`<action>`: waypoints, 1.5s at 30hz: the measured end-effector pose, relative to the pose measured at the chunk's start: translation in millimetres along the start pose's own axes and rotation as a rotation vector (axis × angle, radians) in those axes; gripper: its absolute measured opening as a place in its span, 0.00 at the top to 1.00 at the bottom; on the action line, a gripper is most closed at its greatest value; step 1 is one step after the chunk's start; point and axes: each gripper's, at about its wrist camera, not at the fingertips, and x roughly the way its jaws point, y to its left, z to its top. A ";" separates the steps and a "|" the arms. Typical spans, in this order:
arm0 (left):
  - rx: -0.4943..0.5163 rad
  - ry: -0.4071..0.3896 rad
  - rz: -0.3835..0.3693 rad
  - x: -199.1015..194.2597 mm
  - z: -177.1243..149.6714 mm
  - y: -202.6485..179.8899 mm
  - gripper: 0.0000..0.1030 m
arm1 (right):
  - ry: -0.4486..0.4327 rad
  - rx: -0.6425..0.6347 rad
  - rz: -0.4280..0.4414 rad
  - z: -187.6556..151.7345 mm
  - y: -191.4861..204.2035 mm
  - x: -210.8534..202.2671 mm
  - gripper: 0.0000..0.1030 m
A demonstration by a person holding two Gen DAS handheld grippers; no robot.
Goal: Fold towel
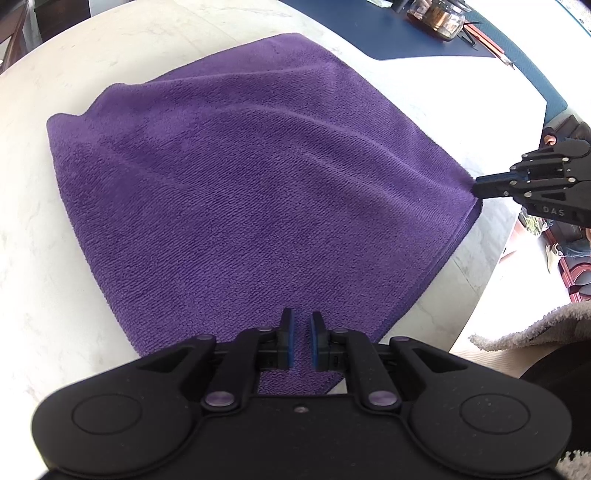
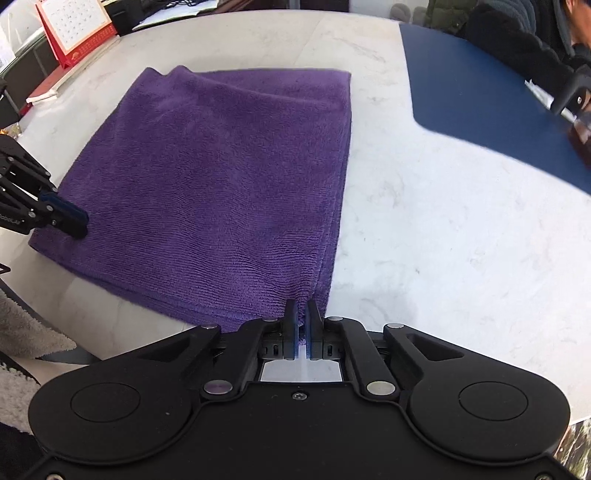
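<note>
Your left gripper (image 1: 301,341) points steeply down over the near left corner of the purple towel (image 1: 251,177), its blue-padded jaws drawn in narrow with a ridge of cloth pinched between them. Your right gripper (image 2: 303,328) takes the same steep downward pose at the near right corner, jaws closed on the layered edge; from the left wrist view its closed tips meet the towel's right corner, where the cloth pulls into faint creases that run back toward the middle.

You have the towel lying folded on the white marble table (image 2: 424,221), in stacked layers that show along its right edge. Its ribbed pile is mostly flat, with shallow ripples across the middle and a small bump at the far left corner.

Near you, at the table's edge, you can see a grey fleecy sleeve (image 1: 535,332). Beyond the towel to the right a dark blue mat (image 2: 480,99) covers part of the table, with a glass jar (image 1: 437,18) and some pencils on its far side. At the far left a red desk calendar (image 2: 74,29) stands upright. A person in dark clothing (image 2: 517,44) sits behind the mat. Nothing lies on the towel.
</note>
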 end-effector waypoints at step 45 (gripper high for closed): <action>-0.077 0.019 0.045 -0.4 3.2 2.4 0.92 | -0.083 -0.128 0.148 50.1 -5.1 40.1 0.82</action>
